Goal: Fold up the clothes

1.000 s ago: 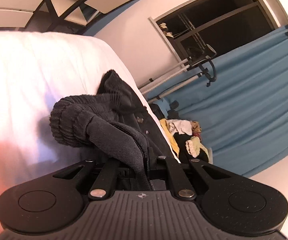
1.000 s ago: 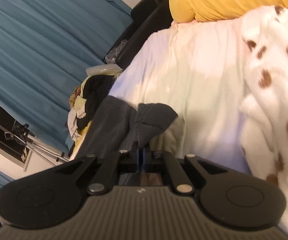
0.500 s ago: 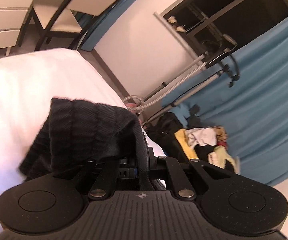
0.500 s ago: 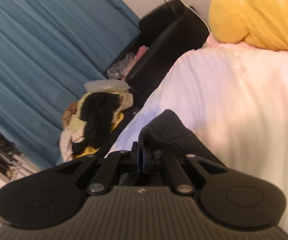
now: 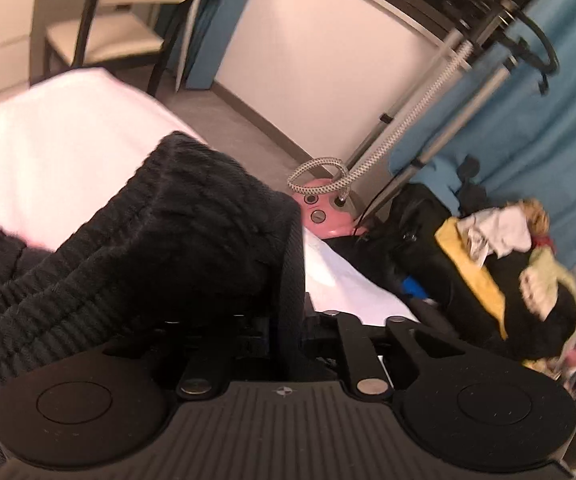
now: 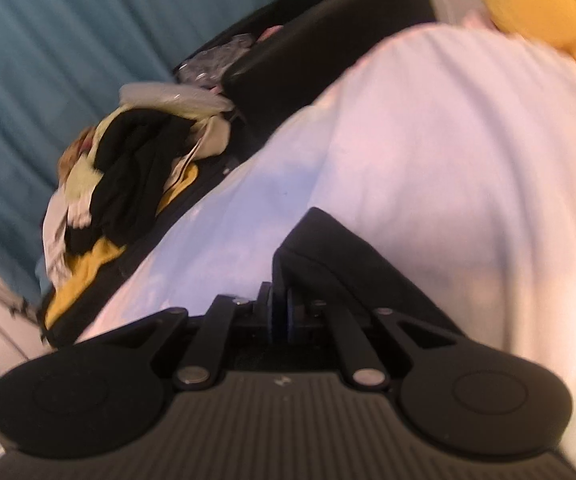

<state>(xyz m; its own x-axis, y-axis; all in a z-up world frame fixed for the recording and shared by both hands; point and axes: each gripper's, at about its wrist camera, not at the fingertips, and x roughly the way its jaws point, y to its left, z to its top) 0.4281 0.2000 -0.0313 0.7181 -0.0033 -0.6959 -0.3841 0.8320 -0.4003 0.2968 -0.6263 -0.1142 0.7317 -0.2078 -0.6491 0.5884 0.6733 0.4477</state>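
A dark grey garment with a ribbed knit cuff hangs bunched over my left gripper, which is shut on its fabric above the white bed. In the right wrist view my right gripper is shut on another dark edge of the same garment, held over the white sheet. The fingertips of both grippers are hidden by cloth.
A pile of mixed clothes lies beside the bed by the blue curtain; it also shows in the right wrist view. A pink garment steamer stands on the floor. A chair is at the back left. A yellow pillow lies at the head.
Both grippers have lifted the garment and swung toward the bed's edge. The spotted blanket has left the right view, and the steamer and floor have come into the left view.
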